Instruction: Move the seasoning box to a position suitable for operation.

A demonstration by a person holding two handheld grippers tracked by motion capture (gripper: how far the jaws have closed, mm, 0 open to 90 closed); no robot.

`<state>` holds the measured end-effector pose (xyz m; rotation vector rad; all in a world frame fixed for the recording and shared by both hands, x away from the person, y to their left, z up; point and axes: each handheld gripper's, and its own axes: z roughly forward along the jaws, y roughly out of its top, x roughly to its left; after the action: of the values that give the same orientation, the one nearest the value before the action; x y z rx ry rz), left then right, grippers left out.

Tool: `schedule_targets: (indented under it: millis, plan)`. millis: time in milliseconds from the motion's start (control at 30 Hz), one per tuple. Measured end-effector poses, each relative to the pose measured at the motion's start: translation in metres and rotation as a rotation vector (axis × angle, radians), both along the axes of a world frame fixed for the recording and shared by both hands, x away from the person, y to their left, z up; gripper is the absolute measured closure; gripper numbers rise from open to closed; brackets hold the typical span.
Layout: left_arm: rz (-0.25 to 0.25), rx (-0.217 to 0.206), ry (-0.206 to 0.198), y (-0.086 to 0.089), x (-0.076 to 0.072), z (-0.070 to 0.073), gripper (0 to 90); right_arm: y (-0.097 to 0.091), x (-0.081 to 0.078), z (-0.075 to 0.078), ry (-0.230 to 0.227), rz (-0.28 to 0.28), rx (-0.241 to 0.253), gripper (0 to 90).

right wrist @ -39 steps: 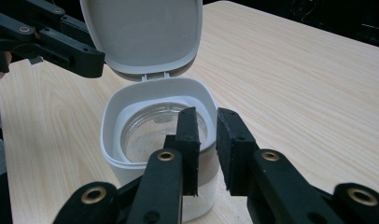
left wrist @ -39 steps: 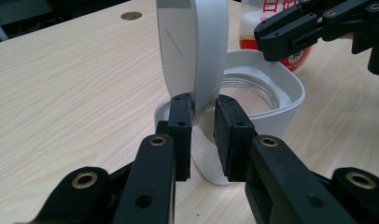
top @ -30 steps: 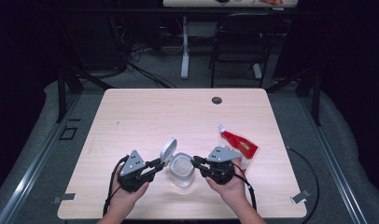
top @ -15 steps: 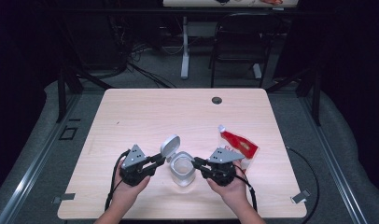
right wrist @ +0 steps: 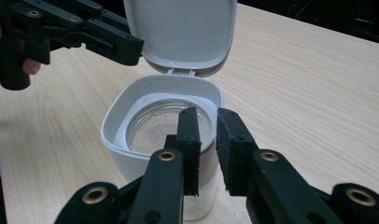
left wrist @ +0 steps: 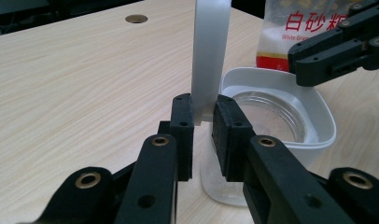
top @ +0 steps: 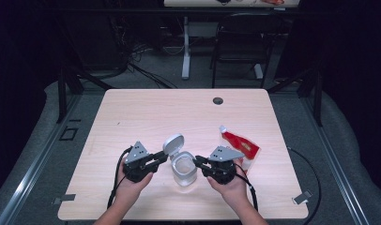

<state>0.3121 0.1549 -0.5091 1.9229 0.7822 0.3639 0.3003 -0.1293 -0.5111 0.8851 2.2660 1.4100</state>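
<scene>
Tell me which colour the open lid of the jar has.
The lid is white, hinged upright behind the jar; the right gripper view shows it best.

One clear jar [top: 184,168] with one hinged white lid [top: 173,143], one red-and-white sugar pouch [top: 239,146], two grippers, one worktop [top: 146,112].

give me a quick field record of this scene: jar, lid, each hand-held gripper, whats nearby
jar: clear jar with white collar, upright near the table front edge, little inside
lid: white hinged lid flipped open, standing up
left hand-held gripper: jaws pinching the lid's edge
right hand-held gripper: jaws gripping the jar's rim
nearby: red and white sugar bag lying behind the right hand-held gripper
</scene>
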Motion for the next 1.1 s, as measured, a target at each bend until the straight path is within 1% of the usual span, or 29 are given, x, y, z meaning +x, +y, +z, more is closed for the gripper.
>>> schedule_targets:
  millis: [233, 267, 367, 433, 467, 533, 567, 667, 733, 967, 1067, 1100]
  plan:
    - [-0.005, -0.010, 0.000, -0.004, 0.007, -0.001, 78.8, -0.001, -0.005, 0.000, 0.002, 0.001, 0.002, 79.2]
    - [-0.008, -0.010, 0.004, -0.004, 0.009, -0.001, 78.7, -0.001, -0.008, 0.000, 0.000, 0.003, 0.009, 79.2]
    - [-0.010, -0.015, -0.002, -0.005, 0.011, -0.001, 78.6, 0.000, -0.010, 0.000, 0.002, 0.010, 0.014, 79.6]
    - [-0.012, -0.018, 0.000, -0.006, 0.012, -0.001, 78.6, 0.000, -0.012, 0.000, -0.001, 0.016, 0.009, 79.4]
    - [-0.012, -0.021, 0.004, -0.006, 0.014, -0.001, 78.5, 0.001, -0.013, 0.000, 0.001, 0.016, 0.020, 79.4]
    - [-0.016, -0.019, 0.000, -0.006, 0.015, -0.001, 78.4, 0.001, -0.013, -0.001, 0.005, 0.017, 0.026, 79.4]
    - [-0.015, -0.025, 0.002, -0.007, 0.016, -0.001, 78.4, 0.001, -0.014, -0.001, 0.006, 0.017, 0.030, 79.4]
    - [-0.020, -0.028, 0.001, -0.007, 0.018, -0.002, 78.3, 0.001, -0.015, -0.001, 0.011, 0.020, 0.041, 79.4]
    - [-0.024, -0.034, 0.006, -0.007, 0.019, -0.002, 78.2, 0.001, -0.016, -0.001, 0.008, 0.024, 0.038, 79.4]
    - [-0.026, -0.035, 0.002, -0.008, 0.021, -0.002, 78.0, 0.003, -0.018, -0.001, 0.005, 0.028, 0.037, 79.6]
    - [-0.024, -0.025, 0.003, -0.007, 0.020, -0.002, 78.1, 0.003, -0.018, -0.001, 0.005, 0.030, 0.034, 79.7]
    - [-0.020, -0.022, -0.003, -0.006, 0.019, -0.001, 77.9, 0.003, -0.018, -0.001, 0.003, 0.032, 0.032, 79.7]
